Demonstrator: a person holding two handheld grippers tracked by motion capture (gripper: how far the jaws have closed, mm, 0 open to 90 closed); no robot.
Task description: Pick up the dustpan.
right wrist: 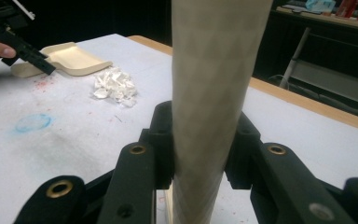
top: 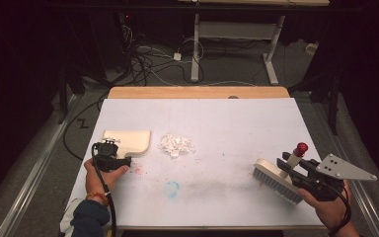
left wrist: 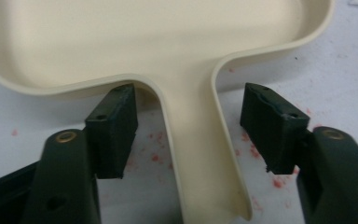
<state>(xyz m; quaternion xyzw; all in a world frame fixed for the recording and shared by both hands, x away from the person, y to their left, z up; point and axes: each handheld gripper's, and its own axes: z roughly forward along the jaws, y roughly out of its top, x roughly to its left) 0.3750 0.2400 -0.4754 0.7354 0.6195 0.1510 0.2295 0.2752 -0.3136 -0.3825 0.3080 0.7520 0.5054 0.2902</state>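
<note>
The left claw is sitting released, jaws either side of the cream dustpan handle, while the right claw is gripping the brush. The paper scraps are lying beside the pan; I'd clamp it flat before sweeping.

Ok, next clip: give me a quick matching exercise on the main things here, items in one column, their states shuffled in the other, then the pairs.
Items:
1. dustpan
2. brush
3. paper scraps
4. blue ring mark

States:
A. piled loose mid-table
B. handle between the open left gripper jaws
C. stained on the table surface
D. handle clamped in the right gripper

Pairs: 1-B, 2-D, 3-A, 4-C
</note>
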